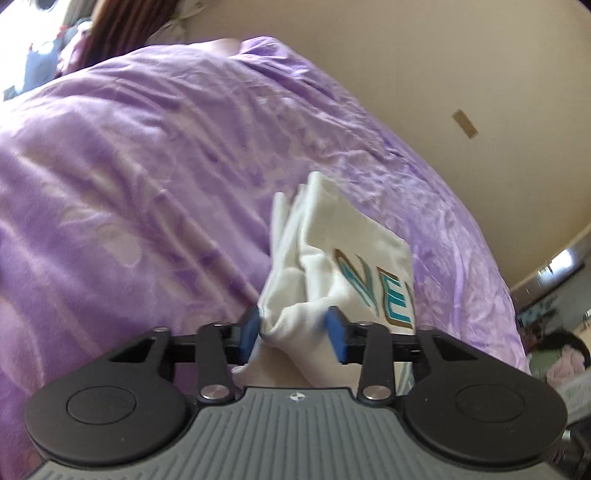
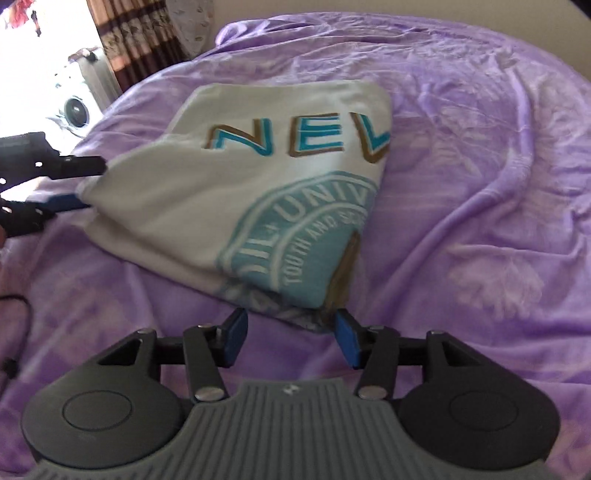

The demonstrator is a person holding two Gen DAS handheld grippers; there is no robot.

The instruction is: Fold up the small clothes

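Observation:
A white T-shirt (image 2: 258, 192) with teal and brown lettering and a round teal emblem lies folded on the purple bedspread (image 2: 480, 221). My left gripper (image 1: 293, 328) is shut on a bunched corner of the shirt (image 1: 343, 251); it also shows at the left edge of the right wrist view (image 2: 79, 184), holding the shirt's left corner. My right gripper (image 2: 291, 332) is open, its blue pads (image 2: 347, 339) on either side of the shirt's near corner, which sits just ahead of the jaws.
The purple bedspread (image 1: 147, 184) fills both views, wrinkled. A beige wall (image 1: 461, 74) runs behind the bed. A curtain (image 2: 147, 33) and a white appliance (image 2: 74, 107) stand at the far left. A black cable (image 2: 18, 310) lies at the left.

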